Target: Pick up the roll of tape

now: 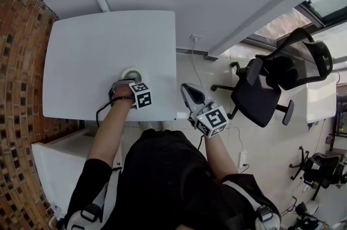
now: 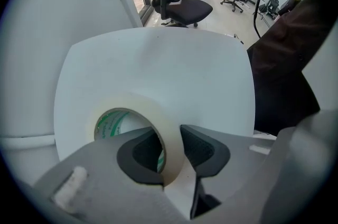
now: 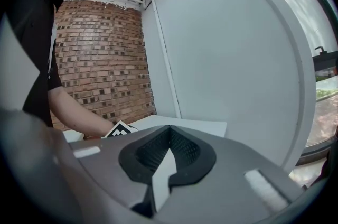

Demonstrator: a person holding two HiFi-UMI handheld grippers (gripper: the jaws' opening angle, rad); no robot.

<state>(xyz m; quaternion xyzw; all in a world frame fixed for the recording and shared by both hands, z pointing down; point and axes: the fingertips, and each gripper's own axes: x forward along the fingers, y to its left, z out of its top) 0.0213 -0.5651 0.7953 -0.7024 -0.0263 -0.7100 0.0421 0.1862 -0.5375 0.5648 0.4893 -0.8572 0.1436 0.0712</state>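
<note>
two jaws: my left gripper pinched the roll of tape by its wall, one jaw inside.
right gripper: closed, empty.
lift: i judged squeezing firmly, then straight up, best.

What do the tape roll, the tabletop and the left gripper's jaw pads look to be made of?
Translucent roll of tape: glossy, milky clear plastic film; the inner core carries green print and is probably cardboard.
White rounded tabletop: smooth and matt, likely laminate; no grain shows.
Dark grey jaw pads: matt, finely ribbed, rubber-like.
</note>
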